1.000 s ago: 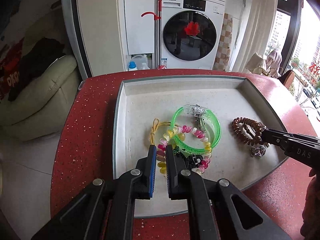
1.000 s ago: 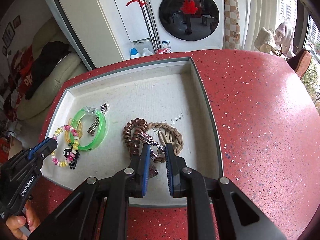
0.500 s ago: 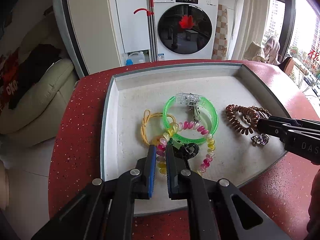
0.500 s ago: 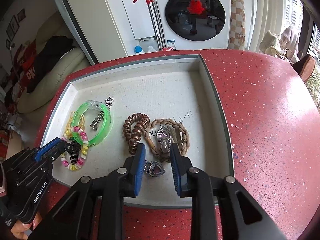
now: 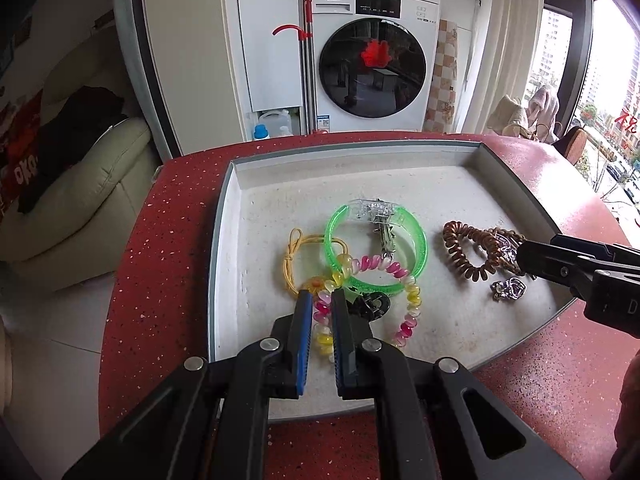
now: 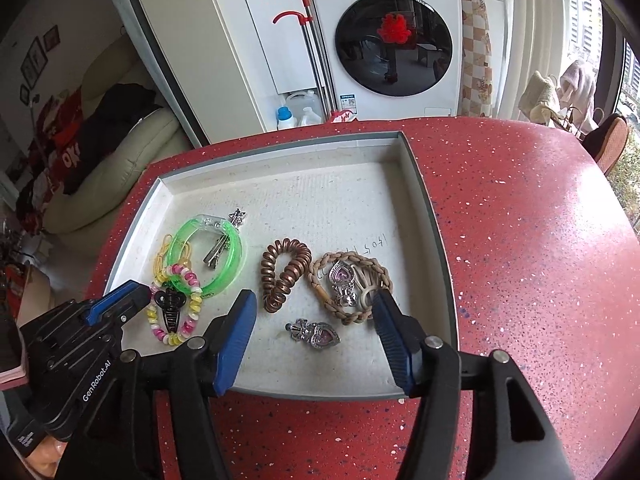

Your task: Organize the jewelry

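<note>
A white tray (image 6: 304,184) on the red table holds the jewelry. My right gripper (image 6: 314,300) hangs over its near edge with the jaws opening wide. A silver heart charm (image 6: 316,334) lies loose on the tray floor between them, untouched. Just beyond are a tan braided bracelet (image 6: 320,294), a second silver heart (image 6: 342,276) and a brown coil hair tie (image 6: 284,272). My left gripper (image 5: 322,300) is shut over a pink-and-yellow coil bracelet (image 5: 412,304), which shows through the slit. Beside it lie a black hair clip (image 6: 170,308), a green bangle (image 5: 421,249) and a yellow cord (image 5: 294,260).
A silver hair clip (image 6: 218,252) rests inside the green bangle. The tray's far half (image 5: 400,188) is bare. Red speckled tabletop (image 6: 520,260) stretches to the right of the tray. A washing machine (image 6: 392,40) and a cream sofa (image 5: 80,184) stand beyond the table.
The right jaws went from nearly shut on the silver heart charm to wide apart, leaving the charm on the tray. The left gripper stayed shut over the coil bracelet.
</note>
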The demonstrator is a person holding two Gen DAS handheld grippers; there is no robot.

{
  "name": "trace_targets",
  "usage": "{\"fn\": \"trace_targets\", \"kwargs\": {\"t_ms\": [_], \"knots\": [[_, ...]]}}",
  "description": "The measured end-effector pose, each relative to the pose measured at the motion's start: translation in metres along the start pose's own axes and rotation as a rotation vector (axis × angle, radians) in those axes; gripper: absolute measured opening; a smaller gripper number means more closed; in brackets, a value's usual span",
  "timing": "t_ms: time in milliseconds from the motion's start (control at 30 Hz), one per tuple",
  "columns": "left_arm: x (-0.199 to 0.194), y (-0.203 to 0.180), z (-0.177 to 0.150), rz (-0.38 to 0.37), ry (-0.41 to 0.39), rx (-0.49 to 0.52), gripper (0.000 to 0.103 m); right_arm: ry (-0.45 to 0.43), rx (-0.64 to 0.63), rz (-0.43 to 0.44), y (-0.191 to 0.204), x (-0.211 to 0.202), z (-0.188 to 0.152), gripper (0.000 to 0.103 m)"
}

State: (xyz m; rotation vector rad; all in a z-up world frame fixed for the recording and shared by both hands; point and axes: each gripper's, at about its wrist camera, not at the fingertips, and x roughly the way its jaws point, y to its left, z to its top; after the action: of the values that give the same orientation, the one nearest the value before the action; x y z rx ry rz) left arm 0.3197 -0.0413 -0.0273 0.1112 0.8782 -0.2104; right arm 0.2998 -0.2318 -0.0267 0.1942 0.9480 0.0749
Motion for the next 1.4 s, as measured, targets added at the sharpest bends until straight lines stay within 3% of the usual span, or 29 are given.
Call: {"fn": "trace_targets", "kwargs": {"t_ms": [533,567,600,633,700,933,1033,1100,1167,1300,1400], "knots": [[-0.021,-0.002,0.002,0.023,-0.039,0.007,0.028,-0.031,0.014,0.002,-0.002,-0.023,-0.002,0.067],[-0.023,-0.002,0.003,0.026,-0.042,0.006,0.042,-0.034,0.015,0.002,-0.002,-0.024,-0.002,0.067],[-0.024,-0.002,0.003,0.03,-0.046,0.002,0.094,-0.037,0.016,0.0,-0.002,-0.025,-0.002,0.067],[-0.027,0.0,0.003,0.041,-0.058,-0.01,0.103,-0.04,0.016,-0.002,-0.003,-0.026,-0.002,0.067],[-0.035,0.001,0.003,0.049,-0.107,-0.015,0.103,-0.046,0.012,-0.006,-0.002,-0.029,-0.003,0.067],[-0.038,0.005,0.001,0.064,-0.094,-0.035,0.103,-0.05,0.01,-0.017,0.001,-0.032,-0.006,0.067],[-0.043,0.009,-0.004,0.079,-0.086,-0.055,0.103,-0.078,-0.01,-0.04,0.004,-0.037,-0.01,0.086],[-0.046,0.01,-0.008,0.095,-0.086,-0.063,0.103,-0.09,-0.013,-0.035,0.005,-0.041,-0.013,0.087],[-0.051,0.01,-0.014,0.1,-0.089,-0.064,0.103,-0.103,-0.012,-0.033,0.006,-0.044,-0.017,0.103],[-0.063,0.007,-0.025,0.118,-0.11,-0.058,0.103,-0.176,-0.014,-0.033,0.007,-0.054,-0.027,0.103],[-0.073,0.007,-0.034,0.116,-0.121,-0.065,0.103,-0.177,-0.027,-0.049,0.01,-0.058,-0.036,0.103]]}}
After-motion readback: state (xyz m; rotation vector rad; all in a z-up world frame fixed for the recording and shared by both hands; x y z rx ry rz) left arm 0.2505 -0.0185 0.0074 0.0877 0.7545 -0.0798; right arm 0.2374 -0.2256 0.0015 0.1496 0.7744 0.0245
